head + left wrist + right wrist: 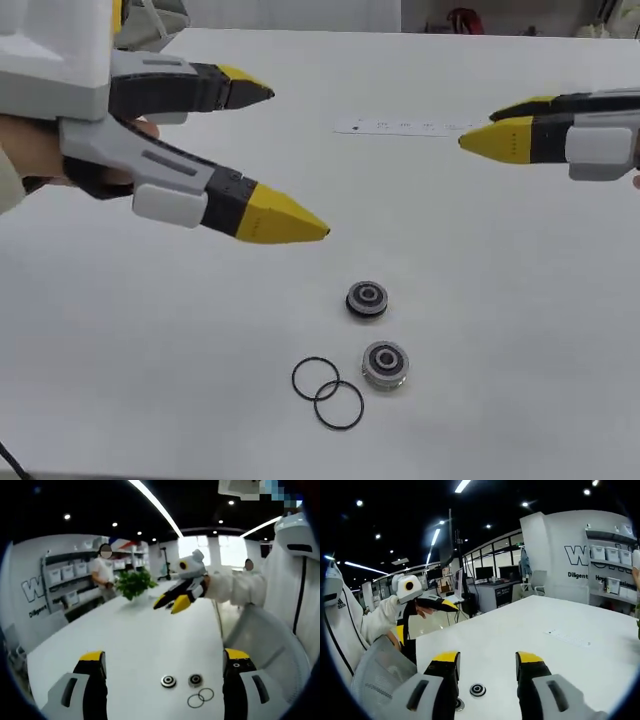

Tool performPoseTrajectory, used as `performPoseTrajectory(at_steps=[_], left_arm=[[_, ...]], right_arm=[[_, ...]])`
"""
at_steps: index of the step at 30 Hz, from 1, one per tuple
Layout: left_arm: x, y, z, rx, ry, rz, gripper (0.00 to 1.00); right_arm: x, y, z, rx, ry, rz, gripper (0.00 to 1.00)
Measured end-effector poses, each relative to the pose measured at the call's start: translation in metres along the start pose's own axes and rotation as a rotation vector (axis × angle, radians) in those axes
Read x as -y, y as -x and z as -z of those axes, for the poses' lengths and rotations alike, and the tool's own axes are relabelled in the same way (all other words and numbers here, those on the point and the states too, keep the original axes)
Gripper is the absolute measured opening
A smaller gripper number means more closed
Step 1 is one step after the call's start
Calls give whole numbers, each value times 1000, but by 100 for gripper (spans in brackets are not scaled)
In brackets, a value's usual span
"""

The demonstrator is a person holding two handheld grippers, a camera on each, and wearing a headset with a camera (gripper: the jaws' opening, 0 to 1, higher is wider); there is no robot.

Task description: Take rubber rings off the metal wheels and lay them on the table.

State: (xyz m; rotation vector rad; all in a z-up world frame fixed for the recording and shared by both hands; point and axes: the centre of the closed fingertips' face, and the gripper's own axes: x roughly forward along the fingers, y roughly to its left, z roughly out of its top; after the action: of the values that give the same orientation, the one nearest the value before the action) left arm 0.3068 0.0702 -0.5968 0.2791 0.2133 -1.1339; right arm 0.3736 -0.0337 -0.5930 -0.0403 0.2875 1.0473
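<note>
Two small metal wheels lie on the white table (480, 300). The far wheel (367, 299) (168, 681) has a dark rubber rim around it. The near wheel (385, 363) (195, 680) shows bare silver metal. Two loose black rubber rings (327, 391) (200, 698) lie overlapping just left of the near wheel. My left gripper (285, 160) (164, 655) hovers above and left of the wheels, open and holding nothing. My right gripper (482, 126) (487, 656) hangs at the right, also open and holding nothing. One wheel (477, 689) lies between its jaws; another (458, 705) peeks out beside the left jaw.
A thin white ruler strip (400, 127) lies flat on the table beyond the grippers. A potted plant (132, 583) stands at the table's far end, with shelves and a person behind it. A mesh office chair (375, 675) sits at the table's edge.
</note>
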Motion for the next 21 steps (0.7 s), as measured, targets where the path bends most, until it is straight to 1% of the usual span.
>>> performPoseTrajectory(at_steps=[1,2,3,7,9,10,14,16,18,19,20,21], left_arm=[[1,-1,-3,7,-7,6,98],[-2,-3,-4,11,-11,9,97],[-5,-5,-5,14,-16,10,96],[-19,-11,-10,29,-8,3,95],[-23,-16,-13,47,1,14,95],[-24,-18,-13,49,3,14,95],[-32,-29,-10,60,-9,11,93],[-35,-35,-5,65,-2,9,91],[-35,-40,3,73,8,13,90],[-34,-43,8,76,10,16,90],[-30,-43,8,79,10,16,90],[-29,-44,10,80,9,16,89]], right_arm=[[5,-1,-4,23,-6,13,43],[7,-1,-9,53,-17,11,43],[9,-2,-12,67,-26,7,43],[19,-6,-22,104,-43,25,43],[20,-10,-26,131,-51,23,42],[20,-12,-26,135,-57,20,42],[23,-22,-18,132,-65,16,42],[19,-26,-11,138,-58,-14,41],[16,-29,-2,141,-76,-43,42],[18,-30,4,135,-84,-48,42],[19,-31,8,134,-85,-47,42],[20,-31,10,134,-83,-43,42]])
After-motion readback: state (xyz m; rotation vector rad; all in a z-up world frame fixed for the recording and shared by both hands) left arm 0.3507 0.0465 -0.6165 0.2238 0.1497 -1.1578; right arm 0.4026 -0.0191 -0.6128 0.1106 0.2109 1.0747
